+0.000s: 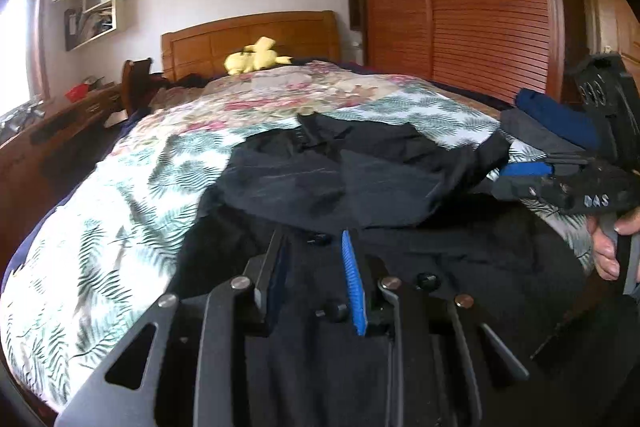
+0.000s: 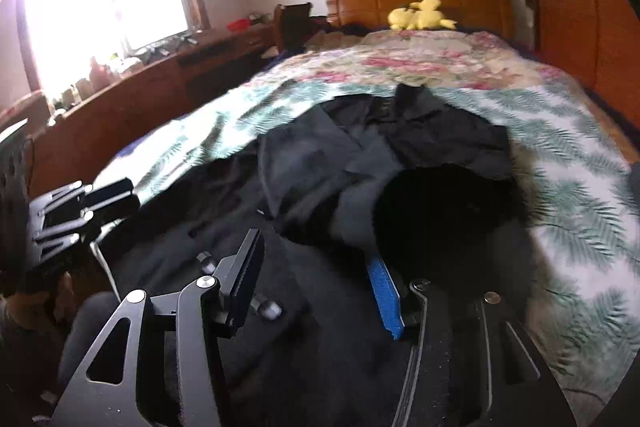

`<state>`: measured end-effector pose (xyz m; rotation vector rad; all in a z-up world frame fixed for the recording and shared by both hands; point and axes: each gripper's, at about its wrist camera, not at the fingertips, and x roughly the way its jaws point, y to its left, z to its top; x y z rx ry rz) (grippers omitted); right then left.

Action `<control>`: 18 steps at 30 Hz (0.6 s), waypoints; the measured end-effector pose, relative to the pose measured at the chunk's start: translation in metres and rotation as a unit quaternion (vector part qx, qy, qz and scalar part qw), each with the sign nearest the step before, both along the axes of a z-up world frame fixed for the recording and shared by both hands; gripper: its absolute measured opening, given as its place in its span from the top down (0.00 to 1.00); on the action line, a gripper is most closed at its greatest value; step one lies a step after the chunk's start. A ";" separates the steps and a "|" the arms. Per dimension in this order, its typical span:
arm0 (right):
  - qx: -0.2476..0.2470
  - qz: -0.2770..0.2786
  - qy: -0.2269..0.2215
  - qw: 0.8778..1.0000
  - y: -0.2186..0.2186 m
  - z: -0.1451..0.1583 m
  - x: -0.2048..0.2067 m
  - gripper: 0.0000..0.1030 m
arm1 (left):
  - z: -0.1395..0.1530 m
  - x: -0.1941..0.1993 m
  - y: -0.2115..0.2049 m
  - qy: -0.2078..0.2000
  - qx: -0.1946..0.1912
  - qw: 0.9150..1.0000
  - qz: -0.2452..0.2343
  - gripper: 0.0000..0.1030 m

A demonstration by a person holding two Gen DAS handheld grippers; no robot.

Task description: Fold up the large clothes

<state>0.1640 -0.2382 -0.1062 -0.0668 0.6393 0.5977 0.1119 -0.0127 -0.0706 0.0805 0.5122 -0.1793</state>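
A large black garment (image 1: 360,179) (image 2: 304,179) lies spread on the floral bedspread (image 1: 120,227) (image 2: 580,187), its upper part folded over and rumpled. My left gripper (image 1: 311,239) hangs over the near hem with black cloth filling the narrow gap between its fingers, and it grips that cloth. In the right wrist view the left gripper (image 2: 116,199) sits at the garment's left edge. My right gripper (image 2: 312,247) stands open just above the near part of the garment, nothing pressed between its blue pads. From the left wrist view the right gripper (image 1: 508,183) is at the garment's right side, held by a hand (image 1: 608,247).
Folded blue and grey clothes (image 1: 552,123) are stacked on the bed's right side. A yellow plush toy (image 1: 256,59) (image 2: 420,15) lies by the wooden headboard (image 1: 248,39). A wooden wardrobe (image 1: 480,7) stands on the right, a cluttered desk (image 2: 140,75) under the window on the left.
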 end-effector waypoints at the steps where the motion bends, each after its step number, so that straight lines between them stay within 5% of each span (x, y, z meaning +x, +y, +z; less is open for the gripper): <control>1: -0.008 -0.004 0.003 1.000 -0.010 0.000 -0.005 0.48 | 0.000 0.003 -0.010 0.002 0.003 1.000 -0.007 0.76; 18: -0.018 -0.142 0.023 0.989 -0.154 -0.034 -0.016 0.46 | 0.011 0.043 -0.158 0.051 0.022 0.987 -0.151 0.76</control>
